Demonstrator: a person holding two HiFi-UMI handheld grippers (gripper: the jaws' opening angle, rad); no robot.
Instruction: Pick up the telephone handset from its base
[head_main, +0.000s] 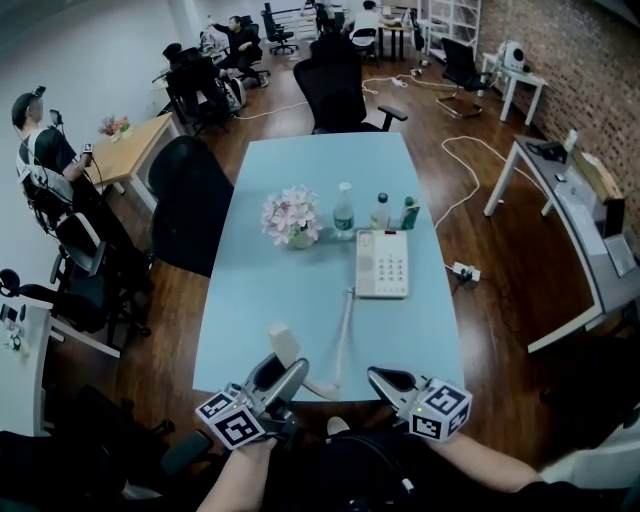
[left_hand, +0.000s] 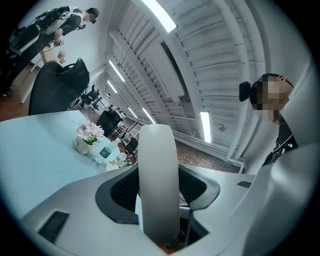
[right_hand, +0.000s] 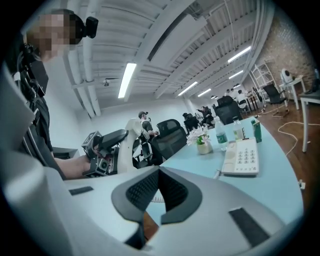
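Pale blue office table: telephone base at its middle, handset off the base on its near side.
Left gripper clamps the handset roughly upright, long axis along the jaws, cord running back to the base. Right gripper, also near of the base, is empty, jaws together. Labels on the 3 bottles behind the base seem too small to read.

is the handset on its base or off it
Off. The left gripper is shut on the handset, held well apart from the base on the table; only the cord links them.
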